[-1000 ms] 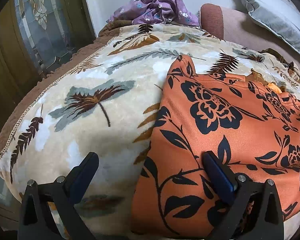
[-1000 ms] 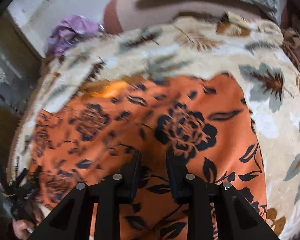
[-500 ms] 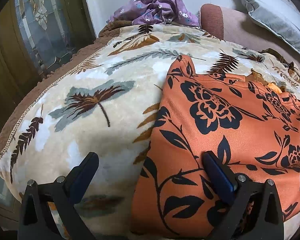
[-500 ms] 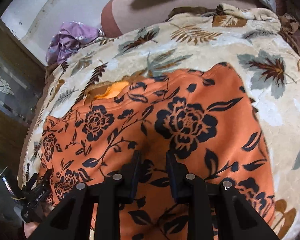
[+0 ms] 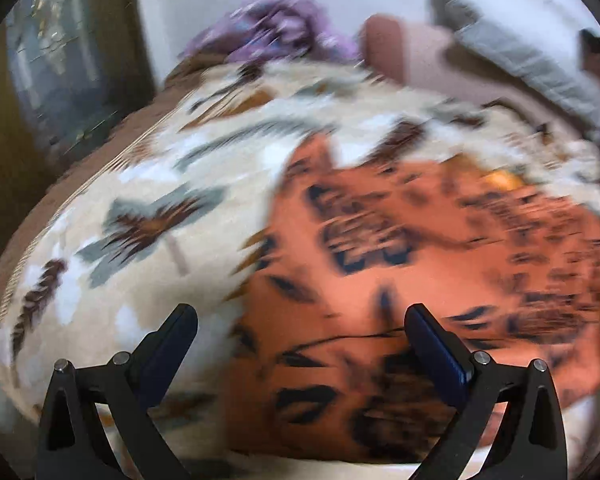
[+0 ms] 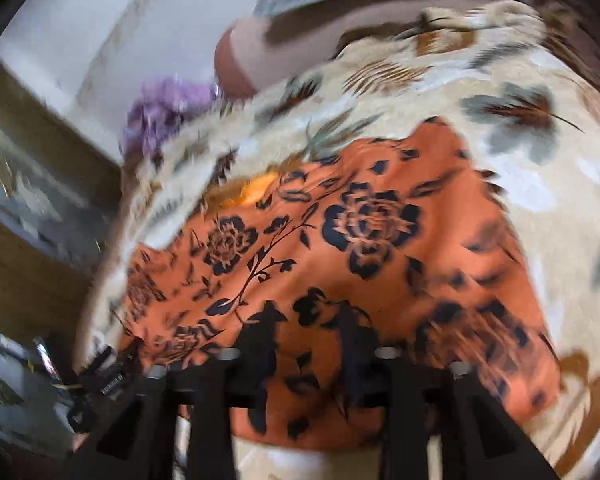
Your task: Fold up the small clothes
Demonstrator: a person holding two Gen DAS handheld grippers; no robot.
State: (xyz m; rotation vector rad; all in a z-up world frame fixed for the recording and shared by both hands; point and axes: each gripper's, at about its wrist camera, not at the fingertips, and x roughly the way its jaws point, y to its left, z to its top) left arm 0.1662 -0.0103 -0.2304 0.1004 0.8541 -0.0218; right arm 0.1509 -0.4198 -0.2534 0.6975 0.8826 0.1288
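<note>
Right tool (image 6: 308,320), its fingers just spreading apart, and wide-open left tool (image 5: 300,320) hover over orange floral garment (image 6: 340,248).

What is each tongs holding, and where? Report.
Nothing: the left tongs gape over the orange garment; the right tongs have just been opening, nothing pinched between them.

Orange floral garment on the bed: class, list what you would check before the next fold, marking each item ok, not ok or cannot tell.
1. Orange floral garment lies spread on the leaf-print blanket: ok.
2. Left claw open, nothing pinched: ok.
3. Right claw has just been opening, cloth no longer pinched: ok.
4. Garment free of wrinkles: cannot tell, both views are blurred.
5. Purple clothes lie apart from the garment: ok.
6. Near hem square to the bed edge: cannot tell.
</note>
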